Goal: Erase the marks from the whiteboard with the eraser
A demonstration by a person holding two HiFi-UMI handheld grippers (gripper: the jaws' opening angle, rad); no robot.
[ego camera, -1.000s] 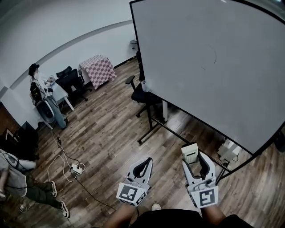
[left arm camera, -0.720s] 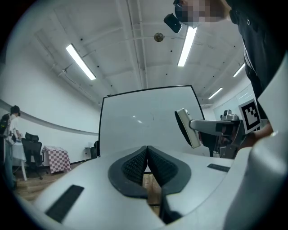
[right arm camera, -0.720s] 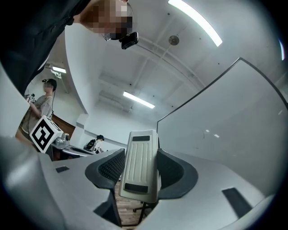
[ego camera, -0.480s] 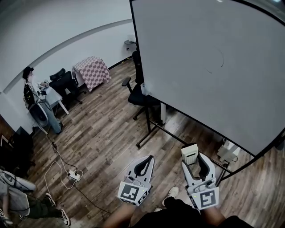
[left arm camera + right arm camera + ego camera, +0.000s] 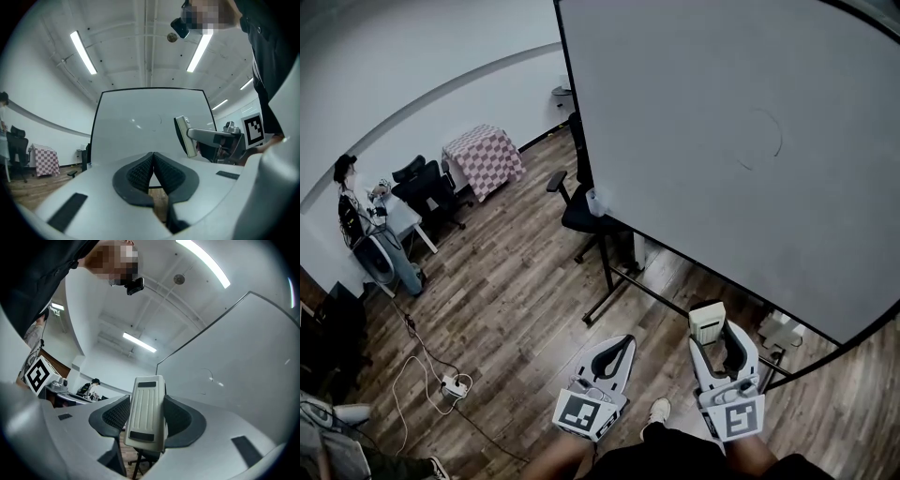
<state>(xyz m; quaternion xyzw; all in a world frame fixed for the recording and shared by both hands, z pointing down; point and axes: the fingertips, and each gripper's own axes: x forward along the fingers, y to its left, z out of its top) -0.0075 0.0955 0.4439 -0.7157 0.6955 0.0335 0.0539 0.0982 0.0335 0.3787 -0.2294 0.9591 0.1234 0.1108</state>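
Eraser [image 5: 147, 413] clamped in right gripper [image 5: 714, 336] (fingers of left gripper [image 5: 153, 157] pressed together, empty), both low before whiteboard [image 5: 722, 141].

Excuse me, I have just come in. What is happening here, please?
A person stands in front of a whiteboard with a gripper in each hand. The right gripper is clamped on the eraser, held low and not yet touching the board. The left gripper is shut and empty. A faint curved mark on the board has not been wiped.
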